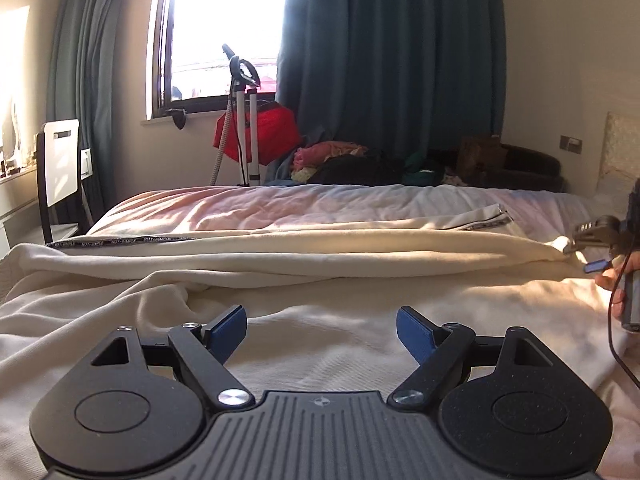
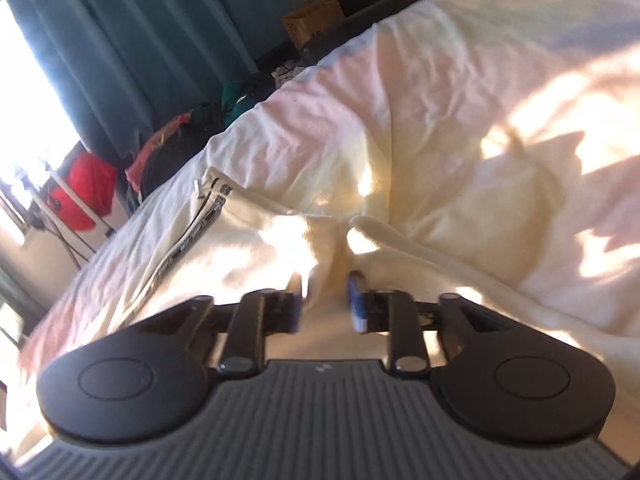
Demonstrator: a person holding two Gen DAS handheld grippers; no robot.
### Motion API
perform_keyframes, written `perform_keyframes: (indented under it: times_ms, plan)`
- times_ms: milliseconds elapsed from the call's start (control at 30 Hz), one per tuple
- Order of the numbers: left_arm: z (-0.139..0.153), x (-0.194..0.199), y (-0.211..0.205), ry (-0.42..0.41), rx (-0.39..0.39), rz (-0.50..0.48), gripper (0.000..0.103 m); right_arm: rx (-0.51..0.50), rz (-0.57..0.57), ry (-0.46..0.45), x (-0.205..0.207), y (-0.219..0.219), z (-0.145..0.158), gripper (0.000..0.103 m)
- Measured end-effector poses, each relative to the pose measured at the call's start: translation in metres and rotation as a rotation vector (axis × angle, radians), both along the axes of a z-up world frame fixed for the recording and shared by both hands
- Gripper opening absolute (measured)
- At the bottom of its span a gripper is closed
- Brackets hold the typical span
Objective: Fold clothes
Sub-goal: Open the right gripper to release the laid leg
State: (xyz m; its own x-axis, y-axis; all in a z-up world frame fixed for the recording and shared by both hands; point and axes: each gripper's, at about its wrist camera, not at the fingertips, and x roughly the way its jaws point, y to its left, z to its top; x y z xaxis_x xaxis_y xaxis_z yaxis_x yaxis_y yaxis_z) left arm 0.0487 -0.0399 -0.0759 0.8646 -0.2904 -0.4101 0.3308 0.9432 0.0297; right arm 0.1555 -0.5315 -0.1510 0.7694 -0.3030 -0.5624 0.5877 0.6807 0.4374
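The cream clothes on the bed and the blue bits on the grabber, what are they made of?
The cream garment looks like soft, thick knit cotton, perhaps fleece: matte, with rounded folds and a printed tape along its edge. The blue fingertip pads on the left gripper look like matte plastic or rubber; their flat, even faces suggest this, but I can't be sure.

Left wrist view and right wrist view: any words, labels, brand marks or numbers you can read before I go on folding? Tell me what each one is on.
"NOT SIMPLE", roughly, repeated along the black printed tape edging the cream garment; small, so the reading is uncertain.
The same tape in the right wrist view: blurred, unreadable.
Print on the brown paper bag past the bed: too small to read.
Small emblem on the left gripper body: a symbol, no letters.
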Motion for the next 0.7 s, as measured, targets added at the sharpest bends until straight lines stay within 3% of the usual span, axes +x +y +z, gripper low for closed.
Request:
perform_keyframes:
  times_ms: [33, 67, 133, 233, 367, 500, 700]
  plan:
    - [0.0, -0.003, -0.002, -0.006, 0.015, -0.011, 0.084, -0.039, 0.015, 0.0, -0.007, 0.01, 0.008, 0.077]
    - [0.0, -0.006, -0.002, -0.01, 0.02, -0.031, 0.084, -0.077, 0.045, -0.024, -0.017, 0.022, 0.016, 0.094]
    - [0.0, -0.012, -0.003, -0.018, 0.023, -0.068, 0.084, -0.124, 0.144, -0.072, -0.038, 0.05, 0.029, 0.093]
    - [0.006, -0.022, -0.004, -0.049, 0.035, -0.083, 0.085, -0.212, 0.352, -0.044, -0.054, 0.095, 0.05, 0.093]
    - [0.011, -0.037, -0.003, -0.071, 0.047, -0.109, 0.09, -0.332, 0.483, -0.084, -0.07, 0.133, 0.075, 0.093]
    - [0.017, -0.045, 0.0, -0.037, 0.072, -0.125, 0.098, -0.343, 0.52, -0.124, -0.08, 0.145, 0.086, 0.093]
    - [0.028, -0.039, 0.021, 0.083, 0.064, 0.024, 0.1, -0.379, 0.539, -0.089, -0.085, 0.148, 0.083, 0.093]
